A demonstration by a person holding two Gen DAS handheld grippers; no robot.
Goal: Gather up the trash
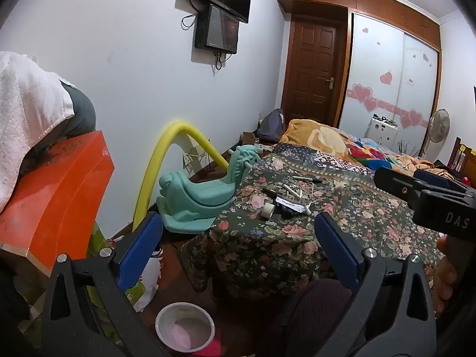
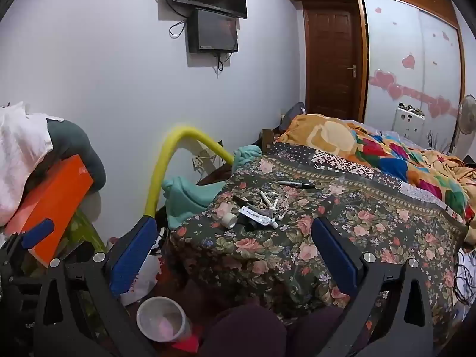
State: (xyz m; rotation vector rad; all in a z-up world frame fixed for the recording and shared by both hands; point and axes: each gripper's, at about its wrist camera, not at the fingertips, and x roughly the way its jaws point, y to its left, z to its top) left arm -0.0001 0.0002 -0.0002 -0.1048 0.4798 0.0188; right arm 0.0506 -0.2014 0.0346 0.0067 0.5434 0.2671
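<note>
Small litter pile (image 2: 261, 208) centre frame on floral bed cover (image 2: 342, 238): tape roll (image 2: 229, 219), crumpled tube (image 2: 259, 216), marker (image 2: 296, 184), thin cords. Likely light, soft, prone to slip; pinch tube at middle, roll across rim.
Left gripper (image 1: 238, 250) fingers spread wide, empty. Right gripper (image 2: 235, 253) same.
Bin (image 2: 162, 318) lower left on floor. Green rocking toy (image 1: 196, 193), yellow foam tube (image 1: 166, 154) left of pile; path clear.

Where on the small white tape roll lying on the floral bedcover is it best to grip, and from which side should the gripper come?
Probably across its round outer rim. The white tape roll lies at the near-left edge of the clutter on the floral bedcover, its open face turned toward the camera. The open right gripper could come from the near side and from above, one finger on each side of the rim, avoiding the white tube beside it.
</note>
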